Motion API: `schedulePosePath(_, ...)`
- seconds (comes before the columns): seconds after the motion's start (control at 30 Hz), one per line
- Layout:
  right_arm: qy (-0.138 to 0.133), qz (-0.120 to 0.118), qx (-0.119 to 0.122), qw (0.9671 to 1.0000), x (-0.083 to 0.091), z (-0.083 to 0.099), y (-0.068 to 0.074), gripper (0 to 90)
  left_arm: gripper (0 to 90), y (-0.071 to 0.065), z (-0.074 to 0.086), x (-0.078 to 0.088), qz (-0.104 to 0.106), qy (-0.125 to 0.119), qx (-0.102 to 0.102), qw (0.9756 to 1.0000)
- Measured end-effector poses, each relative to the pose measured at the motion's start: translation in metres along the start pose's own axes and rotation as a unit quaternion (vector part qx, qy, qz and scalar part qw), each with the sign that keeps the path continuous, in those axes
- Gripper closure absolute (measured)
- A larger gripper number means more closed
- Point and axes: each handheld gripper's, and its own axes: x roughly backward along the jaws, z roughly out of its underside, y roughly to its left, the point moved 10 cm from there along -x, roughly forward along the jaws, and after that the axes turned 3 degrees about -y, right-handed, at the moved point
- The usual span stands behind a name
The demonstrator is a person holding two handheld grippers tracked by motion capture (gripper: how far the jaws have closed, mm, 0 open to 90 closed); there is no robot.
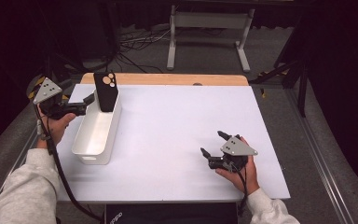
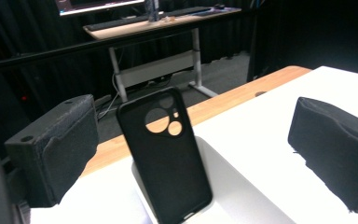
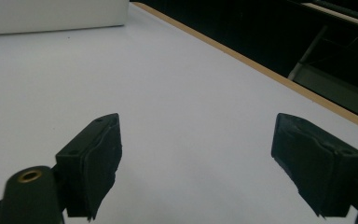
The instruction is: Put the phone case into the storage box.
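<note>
A: Leaning upright in the far end of the white bin (image 1: 95,135), the black phone case (image 1: 106,91) rests against the bin's end wall, its camera cut-outs toward the top. The bin stands on the left part of the white table (image 1: 177,135).

B: Where is the left gripper (image 1: 89,99)?

A: Just left of the bin, beside the case. Seen from the left gripper view, the case (image 2: 165,154) stands between the jaws, which are spread wide; neither pad touches it.

B: And the right gripper (image 1: 214,144)?

A: Held low over bare table at the near right, well apart from the bin. Its jaws are likewise apart, with nothing between them, as the right gripper view confirms.
</note>
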Motion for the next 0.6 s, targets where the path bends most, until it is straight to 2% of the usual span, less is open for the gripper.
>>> schedulePosePath(0.27,-0.003,0.003,-0.002,1.0000,0.001,-0.002,0.000,16.6,2.3,-0.008,-0.002,0.008,-0.002,-0.006,-0.007,1.0000)
schedulePosePath(0.47,-0.001,0.002,0.000,1.0000,0.001,-0.002,0.001,16.6,2.9,-0.018,-0.005,0.013,0.010,-0.011,-0.013,0.9998)
schedulePosePath(0.6,-0.001,0.000,0.001,1.0000,0.001,-0.002,0.002,16.6,3.8,-0.027,-0.008,0.017,0.013,-0.024,-0.014,0.9995)
